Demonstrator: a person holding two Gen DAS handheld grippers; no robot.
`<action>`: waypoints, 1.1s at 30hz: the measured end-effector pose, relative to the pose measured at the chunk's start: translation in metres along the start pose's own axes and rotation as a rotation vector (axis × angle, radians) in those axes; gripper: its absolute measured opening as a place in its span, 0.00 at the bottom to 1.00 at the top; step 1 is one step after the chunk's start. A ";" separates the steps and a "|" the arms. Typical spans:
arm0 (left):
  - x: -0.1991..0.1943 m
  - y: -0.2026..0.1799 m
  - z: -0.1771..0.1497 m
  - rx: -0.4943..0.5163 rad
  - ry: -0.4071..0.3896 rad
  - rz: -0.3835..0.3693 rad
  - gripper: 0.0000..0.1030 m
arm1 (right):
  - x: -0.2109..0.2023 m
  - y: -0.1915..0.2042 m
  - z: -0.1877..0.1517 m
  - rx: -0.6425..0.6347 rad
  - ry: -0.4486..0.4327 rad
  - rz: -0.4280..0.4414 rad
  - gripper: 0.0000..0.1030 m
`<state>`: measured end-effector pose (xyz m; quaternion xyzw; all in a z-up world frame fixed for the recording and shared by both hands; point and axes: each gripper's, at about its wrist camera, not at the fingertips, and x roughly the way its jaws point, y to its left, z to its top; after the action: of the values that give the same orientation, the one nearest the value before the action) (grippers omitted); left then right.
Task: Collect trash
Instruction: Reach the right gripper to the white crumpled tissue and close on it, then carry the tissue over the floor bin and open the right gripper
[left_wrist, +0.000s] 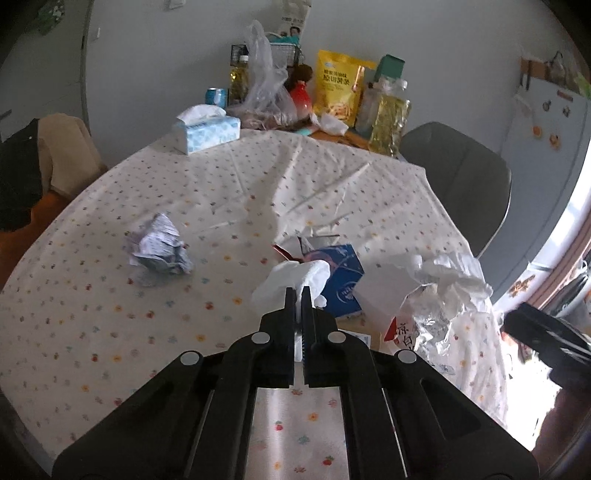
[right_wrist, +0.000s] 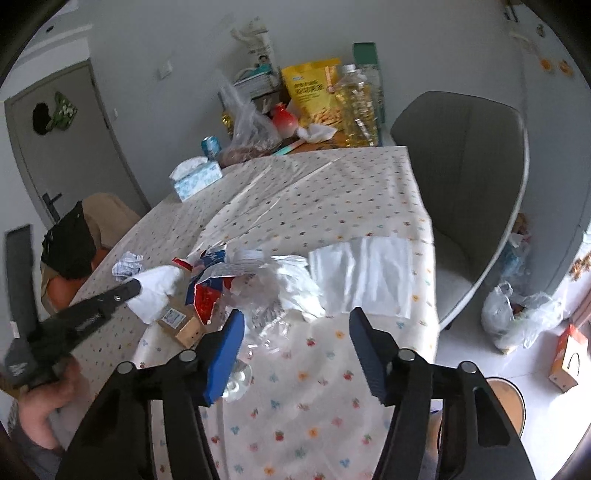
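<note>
A crumpled white tissue (left_wrist: 291, 282) sits pinched in the left tongs (left_wrist: 298, 295), just above the torn blue carton (left_wrist: 343, 277) on the floral tabletop (left_wrist: 221, 192); right of the carton, the right tongs (right_wrist: 295, 325) stand spread over crinkled plastic wrap (right_wrist: 280, 295), gripping nothing.

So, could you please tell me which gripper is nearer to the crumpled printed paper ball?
Left. The left gripper, shut on a white tissue, sits just right of the paper ball; the right gripper hangs open farther away, by the plastic wrappers.
</note>
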<state>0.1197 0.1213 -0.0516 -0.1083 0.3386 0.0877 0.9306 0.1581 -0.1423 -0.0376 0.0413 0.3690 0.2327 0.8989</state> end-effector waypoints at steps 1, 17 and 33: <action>-0.003 0.001 0.001 0.000 -0.005 0.005 0.04 | 0.006 0.002 0.001 -0.009 0.007 0.001 0.52; -0.040 -0.013 0.002 0.013 -0.063 -0.029 0.04 | 0.004 0.009 0.011 0.001 -0.028 0.128 0.03; -0.055 -0.099 -0.013 0.112 -0.088 -0.135 0.04 | -0.085 -0.045 -0.012 0.088 -0.141 0.045 0.03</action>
<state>0.0936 0.0183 -0.0111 -0.0749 0.2938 0.0102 0.9529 0.1147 -0.2213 -0.0022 0.1053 0.3138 0.2330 0.9144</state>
